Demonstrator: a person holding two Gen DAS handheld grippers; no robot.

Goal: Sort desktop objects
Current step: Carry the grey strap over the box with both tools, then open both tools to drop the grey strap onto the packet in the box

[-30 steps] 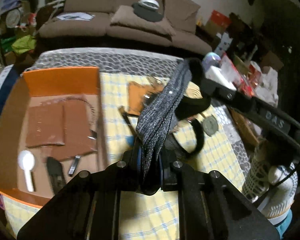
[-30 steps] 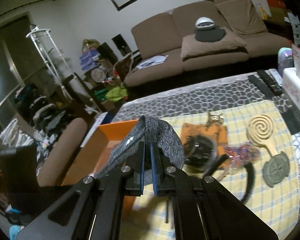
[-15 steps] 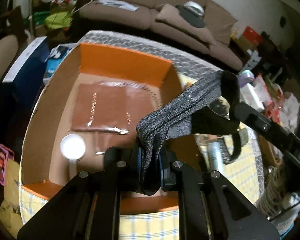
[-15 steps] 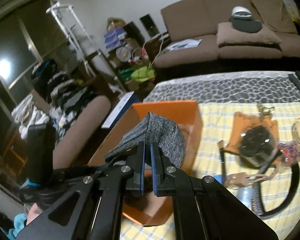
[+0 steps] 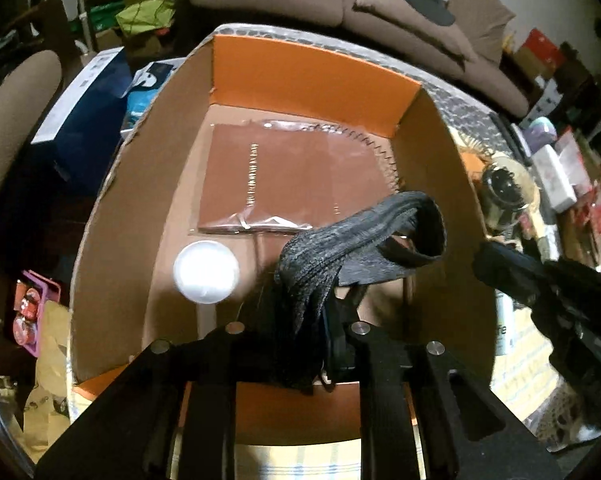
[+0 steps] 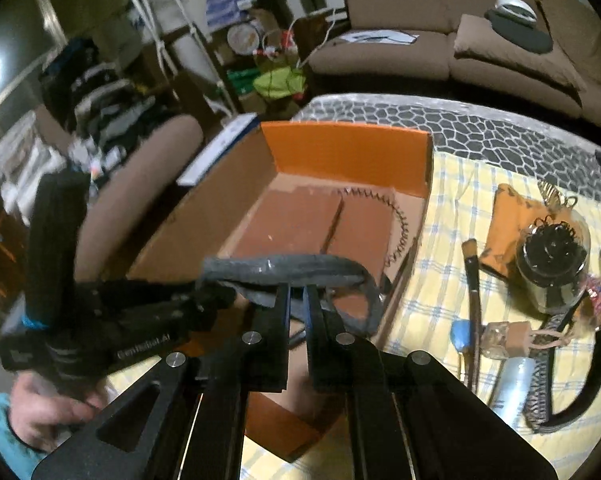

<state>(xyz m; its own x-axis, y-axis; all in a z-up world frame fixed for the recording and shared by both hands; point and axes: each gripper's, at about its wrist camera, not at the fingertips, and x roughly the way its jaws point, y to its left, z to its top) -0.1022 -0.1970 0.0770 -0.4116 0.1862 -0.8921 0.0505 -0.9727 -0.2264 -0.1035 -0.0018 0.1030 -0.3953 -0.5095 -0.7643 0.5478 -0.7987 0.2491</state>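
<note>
A grey knitted band [image 5: 340, 252] hangs over the inside of the orange cardboard box [image 5: 312, 76]. My left gripper [image 5: 308, 320] is shut on one end of it. In the right wrist view the band [image 6: 284, 266] lies across the tips of my right gripper [image 6: 298, 300], whose jaws stand a narrow gap apart with the band's edge above them. The left gripper [image 6: 204, 300] shows there at the left, holding the band over the box [image 6: 348, 152].
The box holds a brown packet [image 5: 284, 184] and a white round-headed spoon [image 5: 204, 272]. On the yellow checked cloth [image 6: 444, 240] to the right lie a dark jar [image 6: 552, 264], a brush [image 6: 474, 280], a small bottle [image 6: 504, 332], a black strap [image 6: 572, 400] and an orange pouch [image 6: 508, 216].
Both grippers carried the band left from above the cloth to over the box and lowered it. The right gripper's jaws have parted slightly and the band now sags.
</note>
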